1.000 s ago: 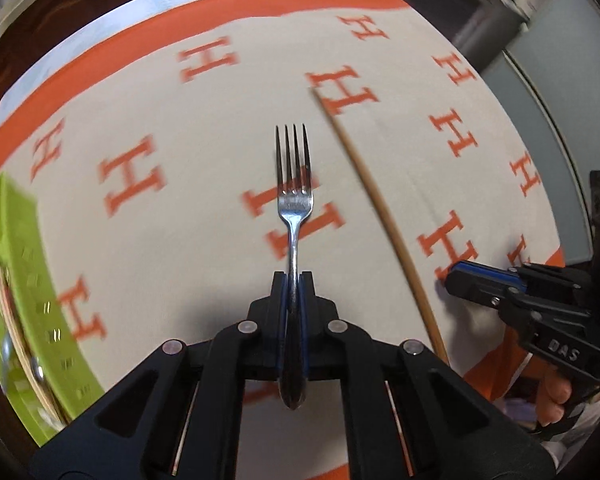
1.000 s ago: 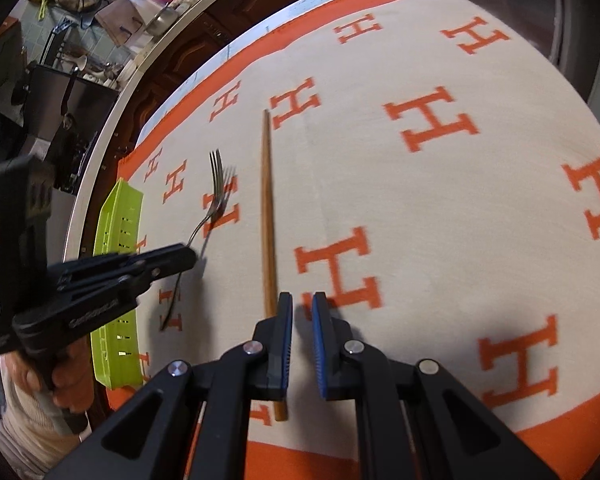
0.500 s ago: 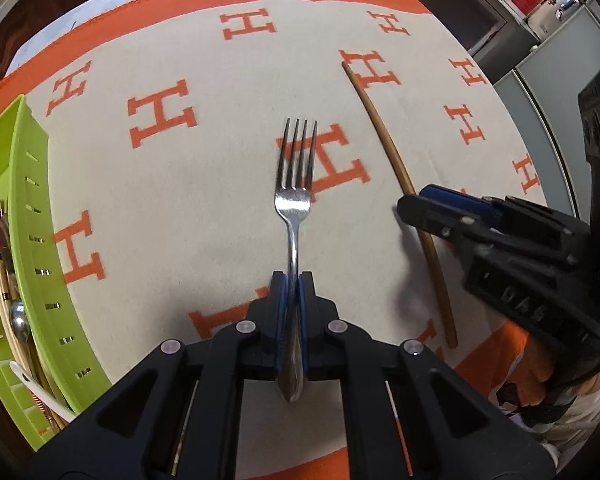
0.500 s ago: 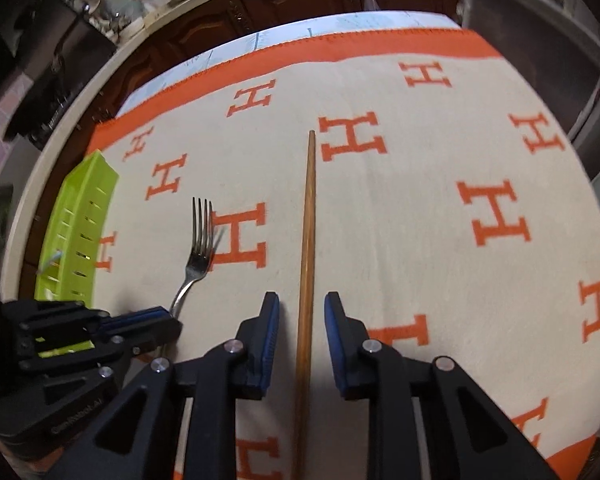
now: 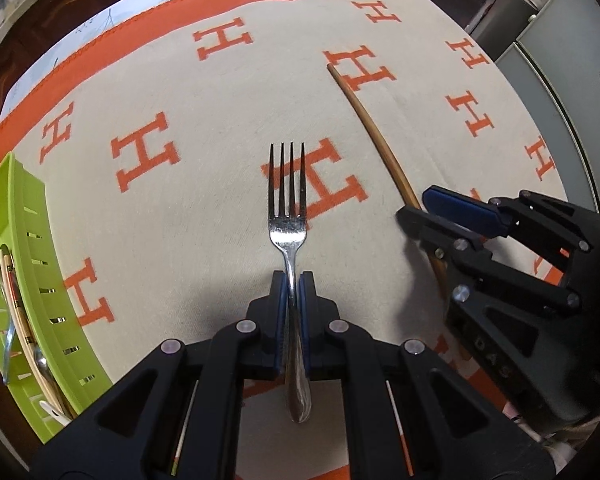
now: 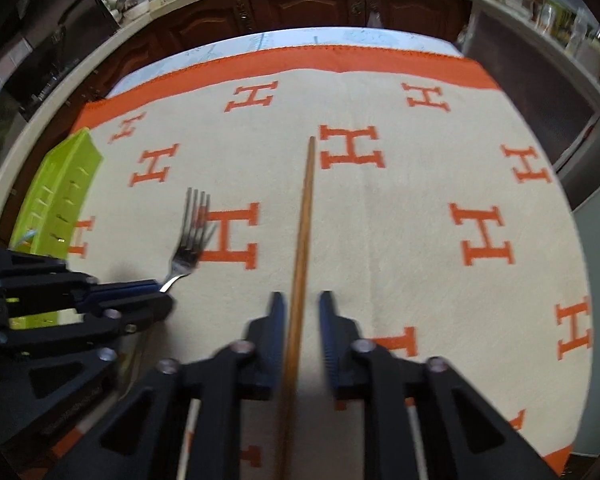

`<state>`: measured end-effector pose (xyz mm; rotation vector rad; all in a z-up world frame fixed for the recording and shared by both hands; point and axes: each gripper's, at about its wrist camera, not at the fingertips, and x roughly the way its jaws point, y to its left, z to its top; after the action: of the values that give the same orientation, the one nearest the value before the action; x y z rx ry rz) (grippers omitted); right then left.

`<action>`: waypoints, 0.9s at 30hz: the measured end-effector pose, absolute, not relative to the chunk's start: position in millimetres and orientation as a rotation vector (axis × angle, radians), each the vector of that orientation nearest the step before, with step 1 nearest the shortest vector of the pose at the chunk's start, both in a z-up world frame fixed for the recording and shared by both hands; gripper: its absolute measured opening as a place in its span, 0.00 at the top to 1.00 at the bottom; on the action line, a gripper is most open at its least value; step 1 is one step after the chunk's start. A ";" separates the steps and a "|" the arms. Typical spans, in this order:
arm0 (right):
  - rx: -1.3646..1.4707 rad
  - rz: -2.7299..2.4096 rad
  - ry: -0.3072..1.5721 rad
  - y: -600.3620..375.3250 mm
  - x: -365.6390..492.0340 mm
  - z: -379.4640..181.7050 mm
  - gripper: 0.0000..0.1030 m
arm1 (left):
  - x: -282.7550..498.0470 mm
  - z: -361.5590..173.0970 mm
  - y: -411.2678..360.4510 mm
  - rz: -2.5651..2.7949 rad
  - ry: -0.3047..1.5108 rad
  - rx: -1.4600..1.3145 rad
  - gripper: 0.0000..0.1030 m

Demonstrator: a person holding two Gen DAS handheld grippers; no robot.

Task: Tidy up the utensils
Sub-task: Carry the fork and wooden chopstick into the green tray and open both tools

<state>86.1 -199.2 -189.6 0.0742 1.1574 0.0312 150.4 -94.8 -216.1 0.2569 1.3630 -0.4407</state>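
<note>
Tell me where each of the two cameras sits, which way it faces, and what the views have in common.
Left wrist: sits behind the left gripper, facing along its fingers, which are shut on the fork; green tray at left, right gripper at right.
Right wrist: sits behind the right gripper, facing along the chopstick lying between its open jaws; left gripper shows at left.
Shared: fork, chopstick, tray, the H-patterned cloth, and each other's gripper.
</note>
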 end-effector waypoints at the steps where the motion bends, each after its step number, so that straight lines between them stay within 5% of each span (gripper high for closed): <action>1: 0.091 0.035 1.157 -201.6 86.6 -189.8 0.93 | 150.5 -215.6 -92.9 -0.437 1.365 0.240 0.98; 13: 0.416 0.195 1.187 -222.7 75.7 -175.9 0.94 | 126.1 -170.6 -46.9 -0.414 1.304 0.040 0.98; 27: 0.465 0.490 1.162 -109.0 91.9 -117.5 0.94 | 83.9 -99.0 114.2 -0.121 1.176 -0.083 0.98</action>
<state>91.9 -109.0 -117.5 0.4650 1.1618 0.4901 83.9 114.2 -99.0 -0.0825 1.1759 -0.1207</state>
